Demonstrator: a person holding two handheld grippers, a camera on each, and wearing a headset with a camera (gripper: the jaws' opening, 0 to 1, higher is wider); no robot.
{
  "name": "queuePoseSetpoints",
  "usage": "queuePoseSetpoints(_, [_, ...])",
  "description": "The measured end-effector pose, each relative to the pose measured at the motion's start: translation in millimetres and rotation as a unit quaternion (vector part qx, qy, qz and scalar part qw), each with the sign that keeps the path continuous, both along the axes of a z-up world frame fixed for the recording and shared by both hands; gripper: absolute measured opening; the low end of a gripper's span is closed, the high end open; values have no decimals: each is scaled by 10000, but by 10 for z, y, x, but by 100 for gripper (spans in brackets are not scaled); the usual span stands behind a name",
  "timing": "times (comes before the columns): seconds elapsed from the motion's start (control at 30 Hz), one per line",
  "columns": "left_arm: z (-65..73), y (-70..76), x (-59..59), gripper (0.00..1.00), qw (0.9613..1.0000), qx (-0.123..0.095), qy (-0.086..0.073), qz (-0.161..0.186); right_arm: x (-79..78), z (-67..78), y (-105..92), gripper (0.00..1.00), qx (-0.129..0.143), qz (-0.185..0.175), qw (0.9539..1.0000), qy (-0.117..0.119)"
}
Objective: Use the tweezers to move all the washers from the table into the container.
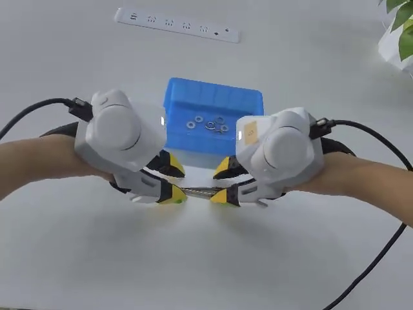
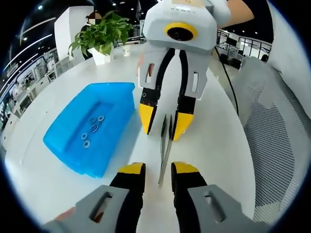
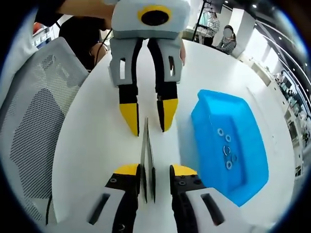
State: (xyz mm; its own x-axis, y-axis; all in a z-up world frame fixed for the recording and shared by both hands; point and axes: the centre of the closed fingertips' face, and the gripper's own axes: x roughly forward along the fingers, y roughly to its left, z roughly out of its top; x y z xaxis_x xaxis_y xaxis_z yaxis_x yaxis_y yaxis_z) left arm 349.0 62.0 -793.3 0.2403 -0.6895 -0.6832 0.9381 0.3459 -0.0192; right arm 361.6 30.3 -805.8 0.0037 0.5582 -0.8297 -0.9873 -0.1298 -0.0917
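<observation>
My left tongs (image 2: 158, 170), right tongs (image 3: 154, 170) both apart, each straddling one end of tweezers (image 2: 165, 145) on worktop (image 1: 206, 271); washers (image 1: 210, 124) inside blue container (image 1: 193, 97), far side.

A white power strip (image 1: 177, 24) lies far back; a leafy potted plant (image 2: 99, 34) stands nearby, beside a mesh chair (image 3: 34, 111).

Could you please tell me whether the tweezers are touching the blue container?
Apart. The right gripper view shows bare white table between the tweezers and the blue container.
</observation>
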Motion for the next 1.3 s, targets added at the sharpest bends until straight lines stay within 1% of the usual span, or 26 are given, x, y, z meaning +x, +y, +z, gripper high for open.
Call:
queuePoseSetpoints(0.03, [14,9,-3,27,10000,-31,8,41,5,38,-12,27,98,-114,9999,9])
queuePoseSetpoints(0.07, [53,41,-9,28,9998,-122,33,174,2,70,-29,27,163,-205,9997,31])
queuePoseSetpoints(0.13, [79,134,6,32,9992,-145,-27,377,-20,155,-73,28,420,-455,9980,104])
queuePoseSetpoints(0.2, [89,240,10,33,9985,-96,-99,522,-41,225,-187,31,531,-697,9961,132])
queuePoseSetpoints(0.27, [114,291,-12,35,9978,-118,-51,648,-40,289,-285,34,631,-889,9940,63])
queuePoseSetpoints(0.33, [188,319,-70,39,9967,-245,-38,777,-87,387,-420,31,803,-1266,9886,137])
queuePoseSetpoints(0.43, [267,326,-179,47,9954,-351,10,890,-113,501,-530,31,1091,-1577,9814,19])
queuePoseSetpoints(0.47, [283,334,-201,52,9950,-335,3,939,-133,524,-557,33,1139,-1620,9802,7])
queuePoseSetpoints(0.5, [321,350,-225,58,9941,-347,-53,1025,-160,565,-576,38,1240,-1695,9777,8])
queuePoseSetpoints(0.53, [353,356,-236,63,9935,-370,-98,1075,-176,587,-588,42,1283,-1764,9759,37])
queuePoseSetpoints(0.57, [409,369,-249,66,9921,-407,-151,1179,-182,609,-602,45,1306,-1851,9740,39])
queuePoseSetpoints(0.6, [454,369,-272,69,9916,-450,-167,1199,-186,635,-612,50,1329,-1887,9730,3])
queuePoseSetpoints(0.67, [586,370,-305,73,9891,-573,-274,1331,-211,733,-605,56,1483,-1895,9706,-70])
queuePoseSetpoints(0.73, [693,369,-335,77,9869,-663,-365,1423,-231,841,-594,60,1619,-1896,9683,-150])
queuePoseSetpoints(0.77, [737,371,-358,80,9861,-694,-387,1457,-230,918,-584,62,1738,-1884,9663,-246])
queuePoseSetpoints(0.8, [796,375,-394,82,9854,-714,-426,1483,-241,965,-581,64,1796,-1861,9655,-293])
queuePoseSetpoints(0.9, [921,389,-462,89,9838,-687,-587,1546,-267,1118,-598,70,1971,-1878,9611,-456])
queuePoseSetpoints(0.97, [1027,387,-504,94,9819,-761,-712,1582,-267,1227,-634,76,2101,-1962,9559,-607])
queuePoseSetpoints(1.03, [1123,371,-549,97,9800,-835,-754,1642,-286,1308,-699,80,2132,-2017,9530,-756])
queuePoseSetpoints(1.07, [1188,343,-587,98,9797,-880,-829,1599,-295,1360,-747,81,2156,-2077,9501,-877])
queuePoseSetpoints(1.1, [1229,320,-611,99,9798,-906,-887,1545,-308,1392,-771,82,2201,-2121,9478,-913])
queuePoseSetpoints(1.13, [1263,304,-629,99,9797,-922,-929,1521,-337,1436,-805,83,2281,-2189,9442,-929])
queuePoseSetpoints(1.17, [1291,295,-645,99,9796,-932,-942,1512,-360,1452,-825,85,2311,-2212,9430,-923])
queuePoseSetpoints(1.23, [1391,250,-669,99,9773,-1052,-1027,1527,-414,1462,-873,88,2316,-2267,9415,-922])
queuePoseSetpoints(1.27, [1425,235,-670,99,9759,-1110,-1058,1552,-435,1457,-888,89,2301,-2281,9415,-925])
queuePoseSetpoints(1.3, [1465,226,-677,99,9744,-1173,-1103,1572,-465,1428,-917,91,2204,-2299,9432,-942])
